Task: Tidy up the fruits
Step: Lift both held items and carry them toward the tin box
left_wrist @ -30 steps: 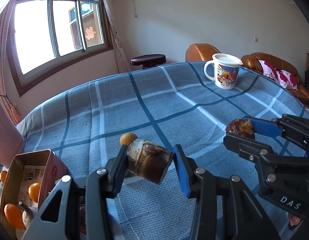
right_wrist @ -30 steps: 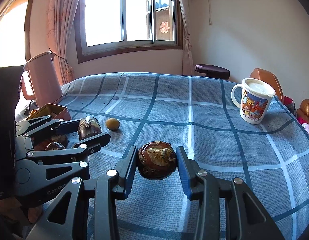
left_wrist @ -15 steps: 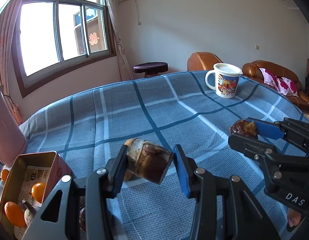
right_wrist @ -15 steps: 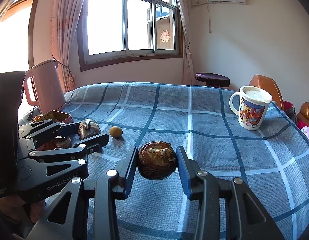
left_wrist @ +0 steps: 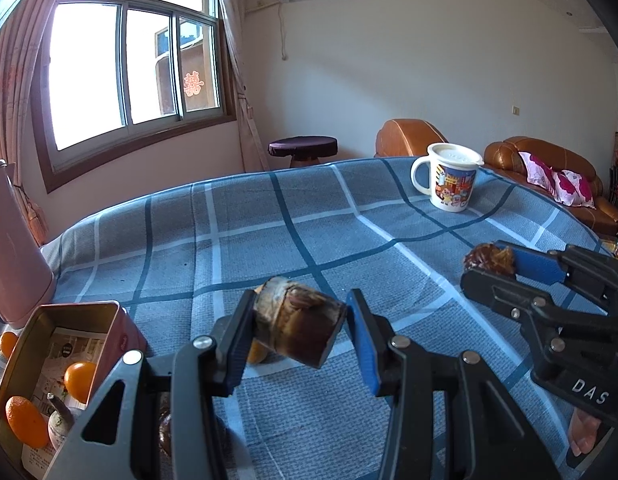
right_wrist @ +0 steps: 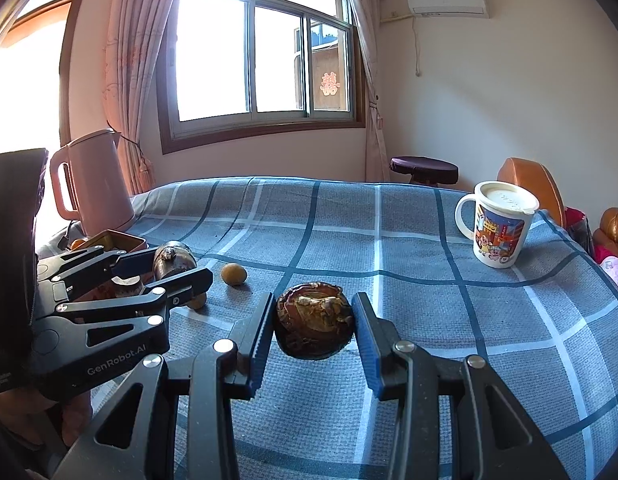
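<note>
My left gripper (left_wrist: 299, 328) is shut on a brown, cylinder-shaped fruit (left_wrist: 299, 326) and holds it above the blue checked tablecloth (left_wrist: 301, 236). From the right wrist view this same fruit (right_wrist: 172, 264) sits between the left gripper's fingers at the left. My right gripper (right_wrist: 314, 326) is shut on a round, dark brown shrivelled fruit (right_wrist: 314, 326), seen in the left wrist view as a brown lump (left_wrist: 489, 260). A pink tin box (left_wrist: 49, 364) at the lower left holds orange fruits (left_wrist: 80, 380) and a pale bulb. One small yellow-brown fruit (right_wrist: 233, 274) lies loose on the cloth.
A cartoon mug with a lid (left_wrist: 449, 182) stands at the far right of the table. A pink kettle (right_wrist: 93, 184) stands at the far left behind the tin. Another small orange fruit (left_wrist: 257, 354) lies under the left gripper. Brown sofas and a stool stand beyond the table.
Both grippers keep their fruits. Each camera has tipped upward a little, so the table sits lower in view and more wall shows; the small yellow fruit now lies behind the left gripper.
</note>
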### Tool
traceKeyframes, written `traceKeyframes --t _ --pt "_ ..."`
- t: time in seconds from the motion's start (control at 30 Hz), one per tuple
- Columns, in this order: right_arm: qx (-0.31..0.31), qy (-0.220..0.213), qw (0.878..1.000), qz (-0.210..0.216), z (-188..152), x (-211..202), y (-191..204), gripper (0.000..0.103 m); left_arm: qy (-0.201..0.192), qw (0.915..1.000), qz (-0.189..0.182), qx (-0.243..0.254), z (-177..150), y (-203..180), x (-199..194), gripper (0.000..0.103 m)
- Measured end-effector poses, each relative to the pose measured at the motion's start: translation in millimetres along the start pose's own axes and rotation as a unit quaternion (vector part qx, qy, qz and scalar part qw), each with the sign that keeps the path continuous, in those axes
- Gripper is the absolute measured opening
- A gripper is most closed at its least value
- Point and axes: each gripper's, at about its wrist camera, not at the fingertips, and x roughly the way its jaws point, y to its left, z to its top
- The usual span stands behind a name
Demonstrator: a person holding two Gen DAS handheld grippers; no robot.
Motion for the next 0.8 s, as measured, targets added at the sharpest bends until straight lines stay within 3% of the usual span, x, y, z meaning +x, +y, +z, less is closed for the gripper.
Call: traceKeyframes --t 0.8 --pt "-0.013 -0.047 0.999 -0.001 -2 -16 3 0.041 -0.061 0.9981 -0.004 0.005 -1 -3 -24 0.047"
